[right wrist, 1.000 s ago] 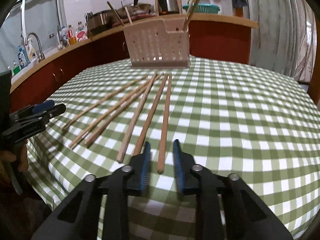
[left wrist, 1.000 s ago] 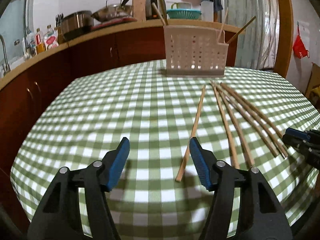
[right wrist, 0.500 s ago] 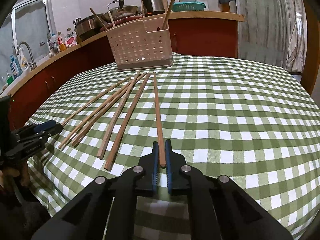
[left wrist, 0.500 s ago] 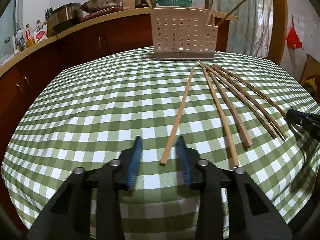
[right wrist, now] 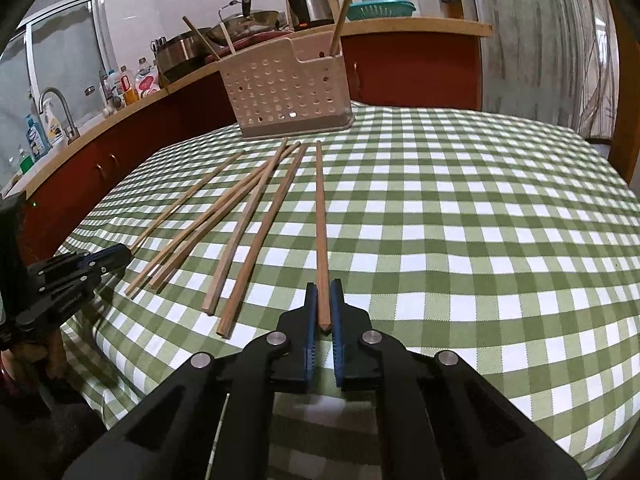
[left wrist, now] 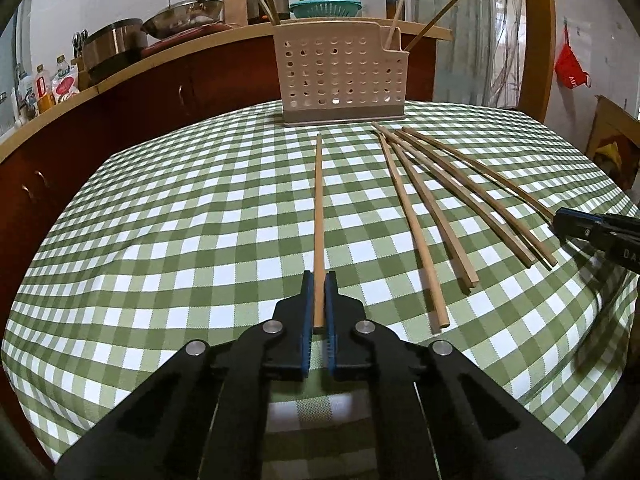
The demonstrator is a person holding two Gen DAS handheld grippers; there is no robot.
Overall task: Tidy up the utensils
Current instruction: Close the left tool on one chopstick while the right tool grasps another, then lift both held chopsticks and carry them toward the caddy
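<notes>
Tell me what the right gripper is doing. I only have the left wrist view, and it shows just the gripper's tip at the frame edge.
Observer: The right gripper is shut on the near end of the rightmost chopstick.
Operator: My left gripper is shut on the leftmost chopstick. Say how the other one lies.
Observer: It lies along the checked tablecloth, pointing at the perforated utensil caddy, with its far tip short of the base.
Operator: Name something on the counter that I cannot see.
Observer: A sink tap stands at the far left of the counter.
</notes>
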